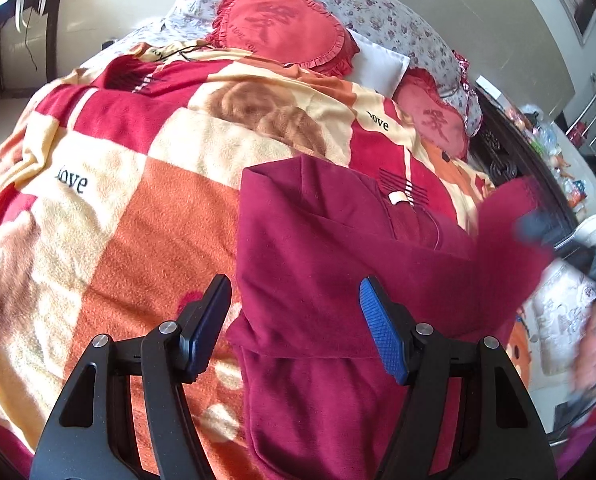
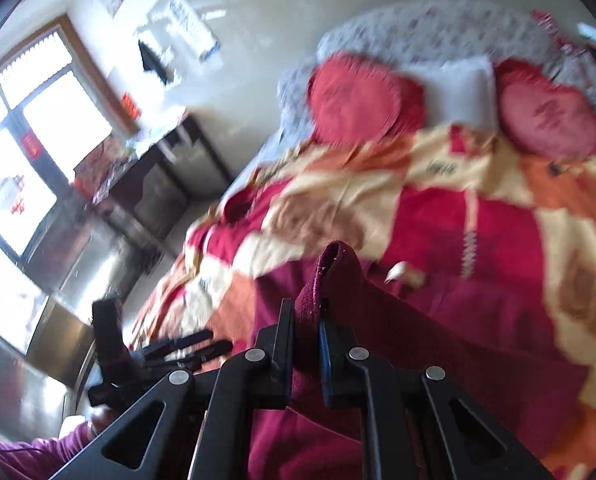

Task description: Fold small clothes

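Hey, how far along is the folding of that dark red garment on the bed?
Partly done: the left side of the maroon garment already lies folded over on the blanket. In hand: the right gripper is shut on a raised edge of the fabric, apparently carrying it across. The left gripper hovers open over the garment. Left: laying that edge down and the final folds.

The right gripper (image 1: 538,232) is only a dark smear at the left view's right edge, and the person (image 1: 594,344) below it is equally blurred. The garment (image 1: 338,280) runs off the bottom edge there (its lower part unseen). The right view is motion-blurred, so the cushions (image 2: 362,100) show no legible lettering.
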Demonstrator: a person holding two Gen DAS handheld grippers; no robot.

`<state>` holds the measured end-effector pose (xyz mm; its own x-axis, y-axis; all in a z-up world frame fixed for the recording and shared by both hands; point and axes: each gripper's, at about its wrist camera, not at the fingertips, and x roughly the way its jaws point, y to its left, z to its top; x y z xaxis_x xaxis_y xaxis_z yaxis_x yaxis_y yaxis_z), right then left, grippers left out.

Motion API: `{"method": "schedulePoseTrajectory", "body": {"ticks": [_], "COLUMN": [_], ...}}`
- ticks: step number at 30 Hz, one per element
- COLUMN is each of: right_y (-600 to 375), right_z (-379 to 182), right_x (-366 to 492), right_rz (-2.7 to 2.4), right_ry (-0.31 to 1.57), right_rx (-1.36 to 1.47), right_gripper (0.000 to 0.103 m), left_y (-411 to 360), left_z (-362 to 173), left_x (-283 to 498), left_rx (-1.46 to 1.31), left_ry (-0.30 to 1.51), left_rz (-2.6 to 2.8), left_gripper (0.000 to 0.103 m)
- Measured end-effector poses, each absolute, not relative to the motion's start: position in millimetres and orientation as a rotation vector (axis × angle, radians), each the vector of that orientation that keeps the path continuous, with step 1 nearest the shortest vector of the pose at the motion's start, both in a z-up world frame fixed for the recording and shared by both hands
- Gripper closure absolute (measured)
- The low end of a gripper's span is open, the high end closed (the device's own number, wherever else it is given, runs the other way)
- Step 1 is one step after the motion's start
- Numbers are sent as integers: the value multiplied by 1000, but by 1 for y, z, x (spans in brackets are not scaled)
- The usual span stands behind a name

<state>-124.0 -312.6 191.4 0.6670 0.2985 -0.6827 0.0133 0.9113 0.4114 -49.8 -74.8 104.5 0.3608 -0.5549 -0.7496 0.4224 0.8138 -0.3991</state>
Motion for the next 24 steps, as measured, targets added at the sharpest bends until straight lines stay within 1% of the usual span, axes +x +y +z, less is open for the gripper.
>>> {"method": "schedulePoseTrajectory", "body": {"ticks": [2,4,5,6,7,8,10,16,20,24], "right_y": [-295,-286,-285,-286,-288,-292,-301,-351,-380,-406], "right_z": [150,112,91,68,56,49,55,105,115,111], "right_x": [-106,-90,-83,-76,-73,-75,-90,-170,-223,-266], "right_rz": [194,198,221,241,247,249,256,166,87,28], "right_ry": [893,935,971,1026,1053,1053,1002,829,810,789], "right_rx": [413,435,482,544,590,638,677,672,699,755], "right_gripper": [93,90,77,50,43,42,42,42,42,42], "left_y": [-72,-73,-75,-76,-78,-80,-88,-132,-159,-169], "left_z": [100,95,93,92,91,92,91,75,57,47], "left_x": [-46,-44,-44,-44,-45,-47,-51,-61,-63,-67], "left_rx": [-186,-217,-219,-218,-215,-207,-185,-87,-53,-68], "left_ry": [1046,1070,1083,1091,1092,1091,1080,1103,1148,1168], "left_rz": [-652,-669,-668,-670,-675,-683,-704,-760,-779,-794], "left_gripper": [36,36,36,36,36,36,36,36,36,37]}}
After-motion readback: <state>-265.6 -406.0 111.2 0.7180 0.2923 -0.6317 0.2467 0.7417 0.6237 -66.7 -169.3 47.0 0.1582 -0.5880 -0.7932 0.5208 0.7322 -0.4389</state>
